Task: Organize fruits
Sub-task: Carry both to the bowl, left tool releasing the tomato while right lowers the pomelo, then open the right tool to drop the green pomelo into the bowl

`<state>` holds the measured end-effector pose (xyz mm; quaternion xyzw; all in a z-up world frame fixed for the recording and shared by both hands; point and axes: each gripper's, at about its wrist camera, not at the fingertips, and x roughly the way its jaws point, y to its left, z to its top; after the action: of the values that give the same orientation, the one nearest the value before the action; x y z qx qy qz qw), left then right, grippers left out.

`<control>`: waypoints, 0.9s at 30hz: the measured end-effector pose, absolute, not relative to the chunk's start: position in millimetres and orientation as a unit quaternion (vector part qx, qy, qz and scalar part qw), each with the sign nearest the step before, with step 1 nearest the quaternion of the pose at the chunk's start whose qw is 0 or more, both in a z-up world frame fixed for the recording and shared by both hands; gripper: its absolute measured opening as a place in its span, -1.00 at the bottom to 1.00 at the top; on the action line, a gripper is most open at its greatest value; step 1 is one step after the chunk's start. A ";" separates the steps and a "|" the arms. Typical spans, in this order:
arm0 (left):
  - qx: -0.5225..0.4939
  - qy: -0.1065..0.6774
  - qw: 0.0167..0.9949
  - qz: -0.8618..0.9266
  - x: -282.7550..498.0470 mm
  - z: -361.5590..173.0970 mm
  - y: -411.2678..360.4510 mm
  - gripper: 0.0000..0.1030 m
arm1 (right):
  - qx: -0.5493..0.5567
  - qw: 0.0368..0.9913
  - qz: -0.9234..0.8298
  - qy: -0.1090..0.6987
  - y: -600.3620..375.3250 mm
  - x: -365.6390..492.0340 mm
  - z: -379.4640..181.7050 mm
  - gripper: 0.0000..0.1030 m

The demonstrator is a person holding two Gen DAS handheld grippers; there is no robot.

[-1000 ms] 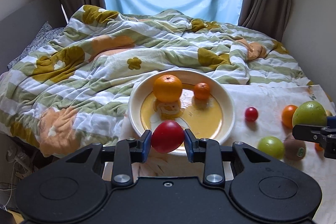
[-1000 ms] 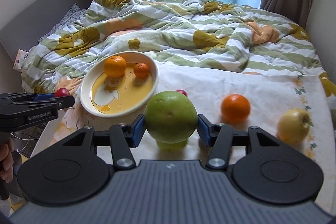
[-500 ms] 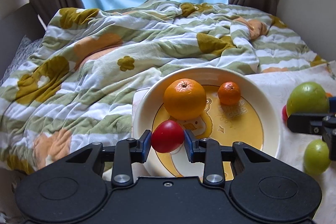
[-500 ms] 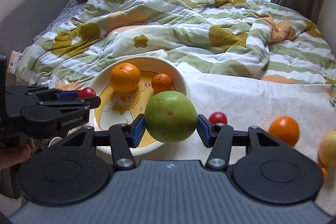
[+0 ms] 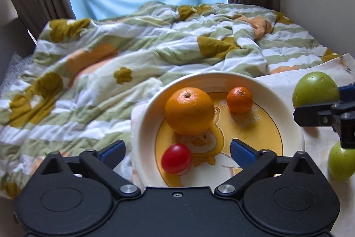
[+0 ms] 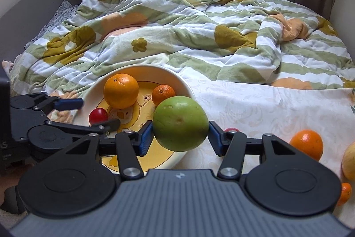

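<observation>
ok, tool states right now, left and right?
Left tool: open, holding nothing; the red fruit lies in the bowl between its fingers.
Right tool: closed on the big green fruit.

Right tongs clamp a green fruit beside the plate holding two oranges.

Glossy glazed plate, soft quilted blanket, smooth shiny tomato

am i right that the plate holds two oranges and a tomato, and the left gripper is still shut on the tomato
Not quite. The left gripper is open: in the left wrist view the tomato lies free on the plate. The two oranges are there, as you say.
</observation>
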<state>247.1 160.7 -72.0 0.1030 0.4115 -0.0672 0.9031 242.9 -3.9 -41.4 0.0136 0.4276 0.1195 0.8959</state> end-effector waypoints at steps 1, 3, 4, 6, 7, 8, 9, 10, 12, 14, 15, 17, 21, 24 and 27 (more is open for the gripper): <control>0.102 0.413 0.903 -0.068 245.3 -70.7 161.1 0.99 | 0.014 0.896 0.121 0.426 -4.2 242.6 -40.6 0.32; 0.089 0.413 0.904 -0.069 240.8 -66.1 164.0 0.99 | 0.012 0.898 0.120 0.423 -4.4 242.5 -38.1 0.32; 0.086 0.413 0.904 -0.068 237.7 -64.3 165.3 0.99 | 0.012 0.898 0.121 0.422 -5.0 242.9 -36.9 0.32; 0.081 0.415 0.904 -0.060 231.8 -61.0 166.9 0.99 | 0.012 0.898 0.127 0.421 -5.6 243.1 -35.1 0.32; 0.075 0.415 0.905 -0.056 227.8 -59.1 169.4 0.99 | 0.011 0.899 0.129 0.419 -5.9 243.5 -34.1 0.32; 0.068 0.415 0.906 -0.051 223.7 -57.5 172.1 0.99 | 0.009 0.899 0.131 0.418 -5.8 244.8 -32.7 0.32; 0.060 0.416 0.906 -0.048 220.3 -56.3 174.6 0.99 | 0.008 0.899 0.133 0.418 -5.6 245.8 -31.8 0.32; 0.053 0.418 0.906 -0.045 215.9 -55.1 177.4 0.99 | 0.007 0.898 0.137 0.417 -5.2 247.6 -30.9 0.32; 0.045 0.421 0.905 -0.037 207.5 -52.4 180.4 0.99 | 0.004 0.896 0.148 0.418 -3.4 250.7 -30.9 0.32; 0.042 0.423 0.905 -0.030 200.0 -50.0 181.9 0.99 | -0.003 0.891 0.158 0.425 0.7 254.1 -33.3 0.32; 0.040 0.423 0.905 -0.025 195.4 -48.6 182.8 0.99 | -0.007 0.888 0.164 0.429 3.9 255.6 -35.7 0.32; 0.036 0.420 0.907 -0.019 188.2 -46.9 183.9 0.99 | -0.012 0.884 0.175 0.433 9.4 257.8 -41.1 0.32; 0.024 0.417 0.909 -0.008 180.7 -47.0 187.5 0.99 | -0.024 0.878 0.192 0.439 21.6 263.6 -55.9 0.32; 0.012 0.418 0.908 -0.003 179.3 -49.1 190.4 0.99 | -0.021 0.875 0.199 0.442 26.5 268.9 -64.0 0.32; 0.004 0.419 0.908 0.000 178.9 -51.3 192.0 0.99 | -0.032 0.874 0.204 0.440 33.5 273.2 -68.8 0.32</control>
<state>178.9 192.0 -51.3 0.0041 0.4190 -0.0005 0.9080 273.2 33.5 -68.8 -0.0321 0.4401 0.2044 0.8738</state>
